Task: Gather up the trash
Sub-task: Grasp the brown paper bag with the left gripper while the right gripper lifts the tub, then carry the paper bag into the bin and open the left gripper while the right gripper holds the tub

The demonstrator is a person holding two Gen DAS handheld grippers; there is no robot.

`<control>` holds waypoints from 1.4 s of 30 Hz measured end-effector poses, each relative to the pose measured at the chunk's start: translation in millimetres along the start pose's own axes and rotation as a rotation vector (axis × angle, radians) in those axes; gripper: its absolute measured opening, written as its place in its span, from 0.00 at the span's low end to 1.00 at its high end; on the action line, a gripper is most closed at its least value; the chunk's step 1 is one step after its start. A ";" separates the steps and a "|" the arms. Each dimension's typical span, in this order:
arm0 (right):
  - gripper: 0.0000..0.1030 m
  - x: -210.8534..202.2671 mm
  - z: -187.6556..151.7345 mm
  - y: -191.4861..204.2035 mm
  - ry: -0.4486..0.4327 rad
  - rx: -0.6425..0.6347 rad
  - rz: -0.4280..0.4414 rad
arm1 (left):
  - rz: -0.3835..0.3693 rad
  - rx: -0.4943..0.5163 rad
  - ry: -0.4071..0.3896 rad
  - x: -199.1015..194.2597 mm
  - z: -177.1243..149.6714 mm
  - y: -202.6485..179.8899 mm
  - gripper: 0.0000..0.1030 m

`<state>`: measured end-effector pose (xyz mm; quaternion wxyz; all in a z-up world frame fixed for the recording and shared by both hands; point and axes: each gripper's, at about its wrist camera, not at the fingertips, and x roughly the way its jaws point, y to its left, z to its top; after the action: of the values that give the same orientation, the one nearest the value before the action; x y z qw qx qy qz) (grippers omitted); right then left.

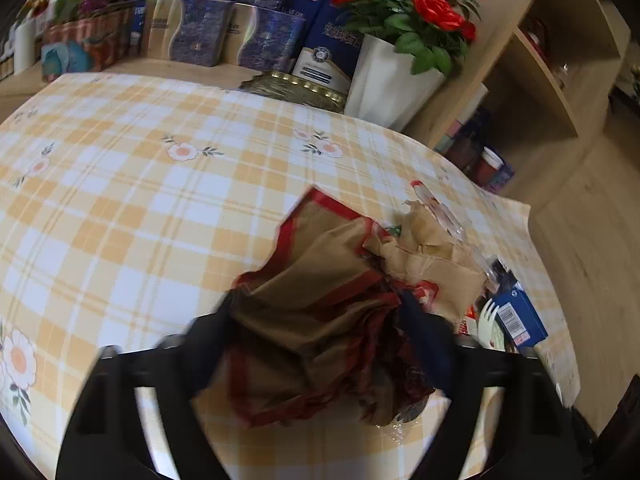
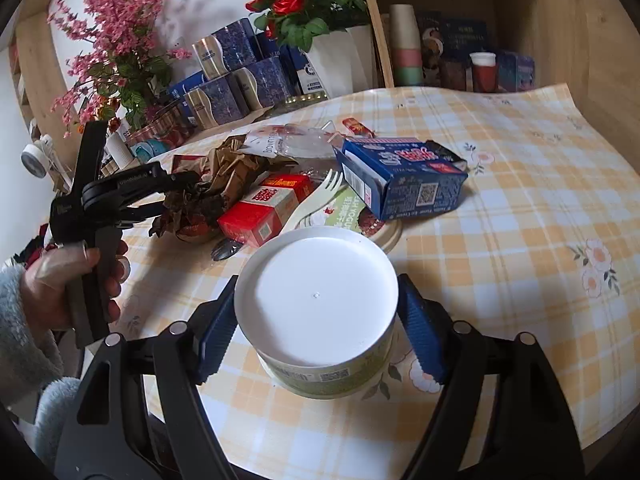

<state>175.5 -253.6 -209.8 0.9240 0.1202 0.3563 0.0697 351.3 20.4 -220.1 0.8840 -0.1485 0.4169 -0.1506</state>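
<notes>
Both grippers gathering table trash.

The left gripper [image 1: 320, 312] is seemingly clamping the crumpled brown red-edged paper wrapper [image 1: 316, 304]; the right gripper [image 2: 316, 320] is straddling the upturned white round yogurt tub [image 2: 316, 300], apparently gripped.

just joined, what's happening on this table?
A person is clearing trash off a checked tablecloth with a handheld gripper in each hand. The left gripper sits around a crumpled brown paper wrapper; whether its pads press yet is unclear. The right gripper straddles an upside-down white yogurt cup, with a gap at one pad. A blue carton, red box and plastic fork remain in the pile.
</notes>
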 end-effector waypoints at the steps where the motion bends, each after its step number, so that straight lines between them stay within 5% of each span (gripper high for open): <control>1: 0.73 -1.7 0.2 0.2 -0.004 -0.001 0.000 | -0.008 -0.023 -0.003 -2.2 -1.6 3.8 0.67; 5: 0.73 -9.9 0.3 3.0 -0.019 -0.021 -0.003 | -0.033 -0.020 -0.022 -17.9 -4.7 6.4 0.58; 14: 0.73 -29.3 -4.1 11.5 -0.042 -0.030 0.007 | 0.079 0.173 -0.096 -79.0 -11.6 -11.7 0.56; 23: 0.73 -64.1 -7.9 23.1 -0.088 -0.037 0.022 | 0.110 0.217 -0.143 -158.4 -28.9 -19.5 0.56; 32: 0.73 -106.7 -20.8 35.7 -0.118 -0.061 0.025 | 0.084 0.298 -0.151 -220.7 -90.8 -48.4 0.56; 42: 0.73 -148.6 -44.7 38.4 -0.149 -0.068 -0.002 | 0.036 0.353 -0.037 -225.2 -178.2 -68.4 0.57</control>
<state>34.3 -240.9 -136.1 0.9515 0.0931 0.2843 0.0717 65.5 21.5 -146.0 0.9065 0.0138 0.3701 -0.2027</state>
